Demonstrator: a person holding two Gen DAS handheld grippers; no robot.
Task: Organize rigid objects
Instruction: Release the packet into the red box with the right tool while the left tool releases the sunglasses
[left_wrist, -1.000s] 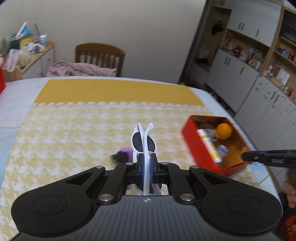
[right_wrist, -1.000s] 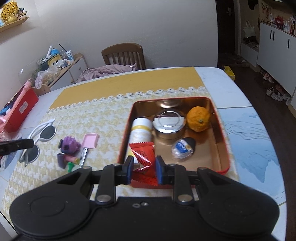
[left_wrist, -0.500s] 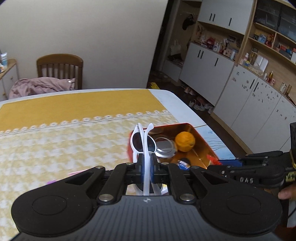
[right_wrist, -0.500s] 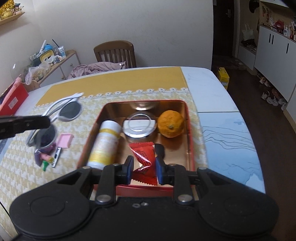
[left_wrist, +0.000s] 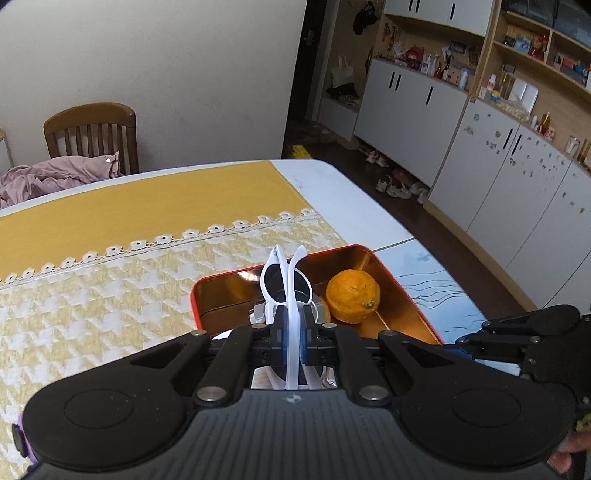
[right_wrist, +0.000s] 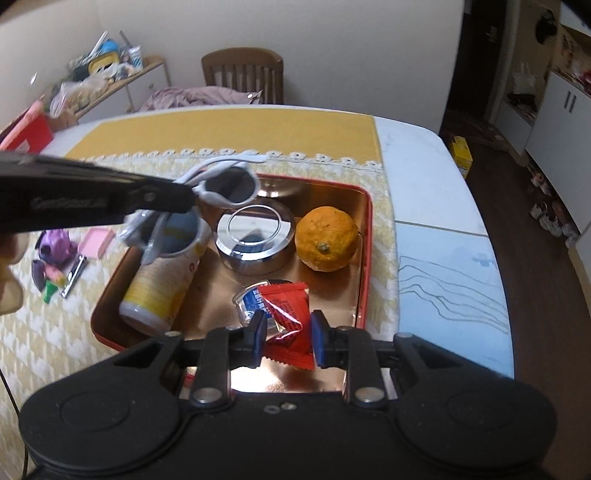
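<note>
Left tongs (left_wrist: 291, 334): pinching white sunglasses (left_wrist: 284, 284) between blue pads, held up over the red tin (left_wrist: 406, 299); lower half of the frames hidden behind the tong body in the left wrist view.
Left tongs, other view (right_wrist: 181, 199): reaching in from the left as a blurred black bar; lettering on the side unreadable.
Sunglasses, right wrist view (right_wrist: 229, 184): one dark lens sharp above the tin's far left part, the second lens smeared by blur and overlapping the bottle top.
Right tongs (right_wrist: 288, 338): spread slightly, pads flanking a red snack packet (right_wrist: 290, 321); contact with the packet impossible to judge, as is whether the packet hangs or lies on the tin floor.
Tin rim (right_wrist: 364, 236): near edge cut off behind the right tong body.
Inside the tin: orange (right_wrist: 327, 240) at the far right, round metal can (right_wrist: 255, 240) just beside it, yellow-and-white bottle (right_wrist: 162, 280) lying along the left wall, small blue-labelled item (right_wrist: 251, 301) mostly covered by the packet.
Tin, left wrist view: only orange (left_wrist: 352, 291) plainly shown, the rest blocked by lenses and tongs.
Beside the tin: pink square (right_wrist: 96, 242), purple toy (right_wrist: 55, 243) and small bits on the yellow houndstooth cloth (right_wrist: 55, 332), details too blurred to name.
Person's hand (right_wrist: 9, 273): partly cut off at the left edge.
</note>
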